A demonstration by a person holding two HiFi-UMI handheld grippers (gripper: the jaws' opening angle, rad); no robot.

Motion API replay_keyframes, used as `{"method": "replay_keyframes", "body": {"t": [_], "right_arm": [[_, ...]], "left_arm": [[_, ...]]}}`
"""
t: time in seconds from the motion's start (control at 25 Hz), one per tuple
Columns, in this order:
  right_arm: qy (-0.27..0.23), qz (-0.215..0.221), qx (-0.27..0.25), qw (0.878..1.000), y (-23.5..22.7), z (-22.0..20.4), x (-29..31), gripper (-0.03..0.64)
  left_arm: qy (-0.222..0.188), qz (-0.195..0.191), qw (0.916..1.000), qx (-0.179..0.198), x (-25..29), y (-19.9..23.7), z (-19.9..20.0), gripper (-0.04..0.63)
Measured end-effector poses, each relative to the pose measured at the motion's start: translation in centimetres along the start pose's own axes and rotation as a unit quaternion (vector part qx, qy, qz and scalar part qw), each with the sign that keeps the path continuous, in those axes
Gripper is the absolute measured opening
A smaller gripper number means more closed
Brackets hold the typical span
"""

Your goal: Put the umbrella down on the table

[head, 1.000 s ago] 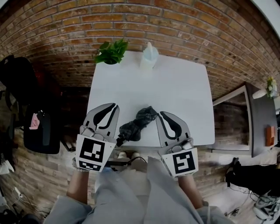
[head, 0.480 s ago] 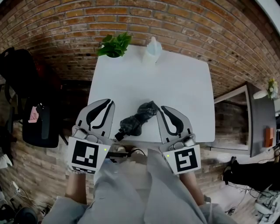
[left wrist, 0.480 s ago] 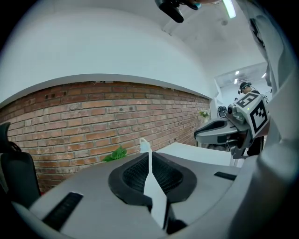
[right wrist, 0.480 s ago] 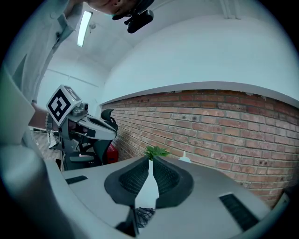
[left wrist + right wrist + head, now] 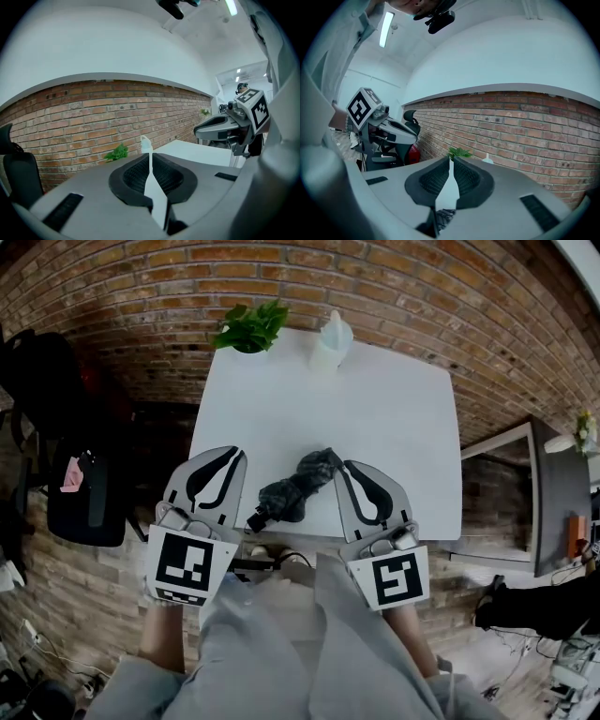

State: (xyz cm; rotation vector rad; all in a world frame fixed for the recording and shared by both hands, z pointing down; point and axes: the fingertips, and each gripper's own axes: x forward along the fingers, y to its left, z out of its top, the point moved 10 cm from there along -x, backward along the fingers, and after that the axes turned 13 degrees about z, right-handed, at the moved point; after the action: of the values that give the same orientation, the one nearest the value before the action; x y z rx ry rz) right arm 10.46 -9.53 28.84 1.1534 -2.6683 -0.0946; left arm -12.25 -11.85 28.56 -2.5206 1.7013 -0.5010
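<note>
The folded dark umbrella (image 5: 292, 491) lies on the white table (image 5: 375, 418) near its front edge, handle end toward me. My left gripper (image 5: 235, 454) hovers just left of it, jaws shut and empty. My right gripper (image 5: 344, 466) hovers just right of it, its tip beside the umbrella's far end, jaws also shut with nothing between them. The left gripper view shows its closed jaws (image 5: 150, 153) and the right gripper (image 5: 225, 127) across from them. In the right gripper view, a bit of umbrella fabric (image 5: 443, 216) shows below the closed jaws (image 5: 450, 160).
A green potted plant (image 5: 251, 326) and a translucent bottle (image 5: 330, 341) stand at the table's far edge by the brick wall. A black chair (image 5: 84, 512) stands to the left. A dark side desk (image 5: 553, 493) stands to the right.
The umbrella stays on the table. The left gripper has drifted slightly away from the umbrella's handle end. The right gripper has hardly moved.
</note>
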Motion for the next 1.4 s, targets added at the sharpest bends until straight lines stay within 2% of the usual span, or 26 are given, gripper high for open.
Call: {"method": "replay_keyframes", "body": {"t": [0.32, 1.4], "right_arm": [[0.003, 0.001, -0.002, 1.0, 0.25, -0.14, 0.06, 0.057], [0.02, -0.007, 0.0, 1.0, 0.55, -0.68, -0.29, 0.057]], "left_arm": [[0.004, -0.008, 0.9999, -0.011, -0.02, -0.06, -0.1, 0.037], [0.013, -0.035, 0.9993, -0.002, 0.18, -0.96, -0.53, 0.037]]}}
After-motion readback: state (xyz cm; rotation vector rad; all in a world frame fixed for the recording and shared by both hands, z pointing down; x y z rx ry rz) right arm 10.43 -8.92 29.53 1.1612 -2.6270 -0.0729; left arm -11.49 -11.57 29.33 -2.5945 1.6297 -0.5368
